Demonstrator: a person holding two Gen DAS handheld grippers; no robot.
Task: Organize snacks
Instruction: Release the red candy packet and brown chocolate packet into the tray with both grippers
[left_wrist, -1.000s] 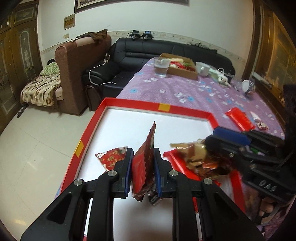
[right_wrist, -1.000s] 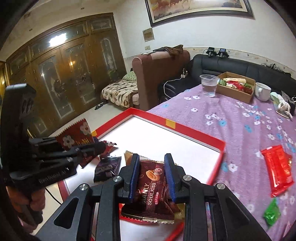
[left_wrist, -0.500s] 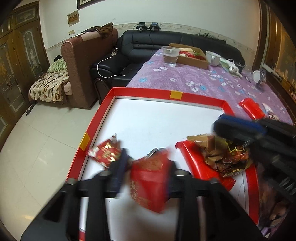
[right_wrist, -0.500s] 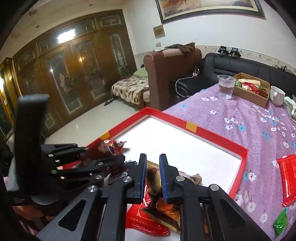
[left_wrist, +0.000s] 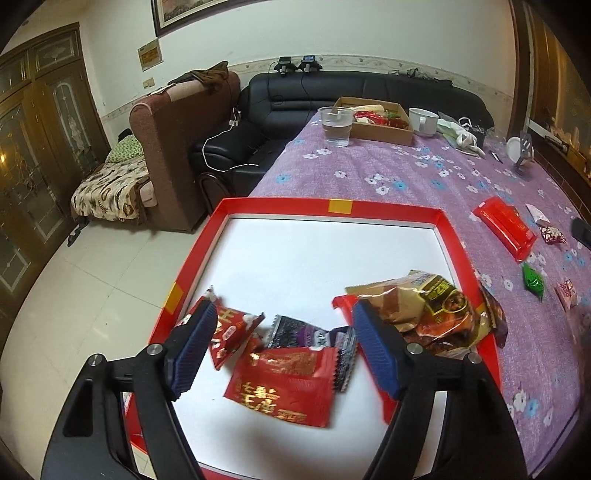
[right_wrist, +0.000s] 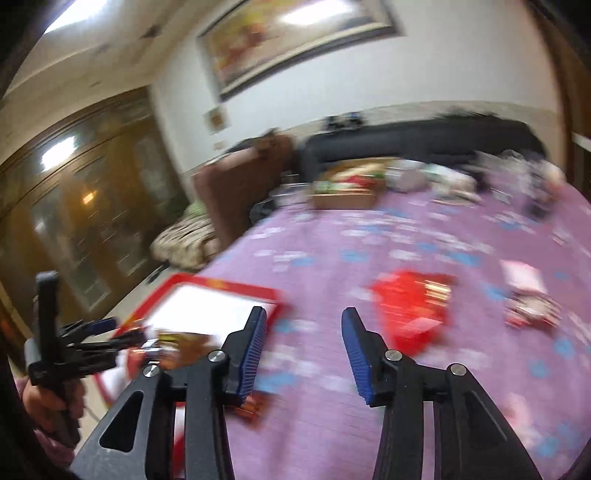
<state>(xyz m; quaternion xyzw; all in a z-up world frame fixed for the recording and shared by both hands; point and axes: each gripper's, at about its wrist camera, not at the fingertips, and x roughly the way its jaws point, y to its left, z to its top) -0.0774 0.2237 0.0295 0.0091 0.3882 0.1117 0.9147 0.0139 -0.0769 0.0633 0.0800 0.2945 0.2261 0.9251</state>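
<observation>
A red-rimmed white tray (left_wrist: 384, 211) lies on the purple flowered cloth. My left gripper (left_wrist: 284, 343) is open and empty above its near part. Between its fingers lies a red snack packet (left_wrist: 284, 384), with another red packet (left_wrist: 232, 332) to the left and a dark purple one (left_wrist: 303, 328) behind. A pile of brown and gold packets (left_wrist: 432, 310) sits at the tray's right edge. My right gripper (right_wrist: 303, 350) is open and empty over the cloth, right of the tray (right_wrist: 221, 295). A red packet (right_wrist: 413, 302) lies ahead of it, blurred.
On the cloth right of the tray lie a long red packet (left_wrist: 506, 225), a green sweet (left_wrist: 532, 280) and small wrapped snacks (left_wrist: 552, 234). At the far end stand a water cup (left_wrist: 336, 125), a cardboard box of snacks (left_wrist: 380, 120) and a white mug (left_wrist: 423, 120). Sofas stand beyond.
My left gripper opened and let the red packet fall flat into the tray. My right gripper let go of the brown packet onto the pile, opened and swung right over the cloth.
</observation>
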